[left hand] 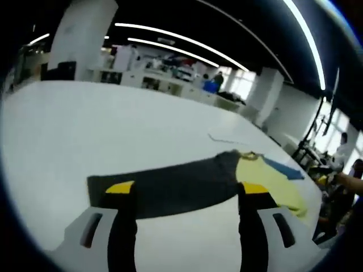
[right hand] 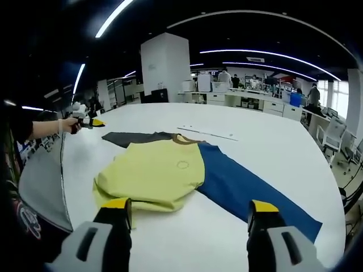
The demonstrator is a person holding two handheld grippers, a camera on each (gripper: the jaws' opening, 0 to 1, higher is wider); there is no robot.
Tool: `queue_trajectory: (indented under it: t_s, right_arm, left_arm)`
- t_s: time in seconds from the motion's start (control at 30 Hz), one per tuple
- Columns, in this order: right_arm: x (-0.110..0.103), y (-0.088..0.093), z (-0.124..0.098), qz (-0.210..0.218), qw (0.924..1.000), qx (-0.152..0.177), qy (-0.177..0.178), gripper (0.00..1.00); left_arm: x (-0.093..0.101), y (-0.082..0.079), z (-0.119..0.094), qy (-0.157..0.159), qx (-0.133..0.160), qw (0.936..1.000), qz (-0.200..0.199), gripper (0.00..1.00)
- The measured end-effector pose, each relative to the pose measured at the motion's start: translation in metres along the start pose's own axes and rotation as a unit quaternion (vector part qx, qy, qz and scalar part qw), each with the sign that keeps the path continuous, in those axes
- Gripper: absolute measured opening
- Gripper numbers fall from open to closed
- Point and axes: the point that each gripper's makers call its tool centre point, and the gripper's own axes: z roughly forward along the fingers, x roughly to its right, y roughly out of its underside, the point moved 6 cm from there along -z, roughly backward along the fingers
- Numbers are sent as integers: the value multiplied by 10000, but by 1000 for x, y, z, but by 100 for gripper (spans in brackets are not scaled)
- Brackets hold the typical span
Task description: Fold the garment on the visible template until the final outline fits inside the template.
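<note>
The yellow long-sleeved cloth garment (right hand: 156, 175), with one dark grey sleeve (right hand: 136, 137) and one blue sleeve (right hand: 249, 195), lies flat on the broad white table (right hand: 272, 141), both sleeves spread out to the sides. No fold looks made yet, so the work seems to be at its opening step: taking hold of a sleeve to bring it across the body. No template outline can be made out under the cloth.

Nearest in the right gripper view, the right gripper (right hand: 190, 218) hovers over the hem, its yellow-tipped jaws wide apart and holding nothing. In the left gripper view, the left gripper (left hand: 187, 195) hangs just above the grey sleeve, jaws likewise spread and empty. Farther off in the right gripper view, the person's arm reaches out, carrying that left gripper beyond the grey cuff.

The next move probably calls for lowering onto the cuff and closing there.
</note>
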Motion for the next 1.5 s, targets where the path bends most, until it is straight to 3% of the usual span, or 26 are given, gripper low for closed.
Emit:
queue_trajectory:
  t_s: [0.2, 0.47, 0.63, 0.93, 1.1, 1.17, 1.23, 1.3, 1.5]
  right_arm:
    - [-6, 6, -1, 31, 10000, -13, -20, 84]
    - [-9, 7, -2, 55, 9999, -9, -107, 78]
    - [-14, 10, 0, 52, 9999, -12, -163, 74]
    - [-23, 19, 3, -49, 9994, -161, -293, 71]
    - [-37, 25, 8, -19, 9976, -328, -617, 52]
    - [-45, 29, 11, 120, 9959, -444, -783, 49]
    - [-52, 35, 19, -156, 9953, -507, -810, 47]
    - [-61, 42, 24, -209, 9932, -682, -920, 47]
    - [-72, 52, 35, -396, 9897, -798, -1123, 46]
  left_arm:
    - [31, 11, 4, 367, -67, 9993, 53, 69]
    - [57, 20, 10, 699, -108, 9975, 75, 66]
    - [68, 33, 10, 781, -181, 9968, 25, 65]
    - [86, 38, 4, 993, -249, 9947, 91, 66]
    - [97, 41, -4, 1110, -270, 9934, 105, 65]
    - [100, 42, -6, 1144, -273, 9930, 119, 65]
    - [103, 44, -8, 1194, -267, 9924, 104, 65]
    - [105, 45, -9, 1215, -279, 9922, 74, 65]
    - [109, 47, -15, 1294, -283, 9912, 55, 65]
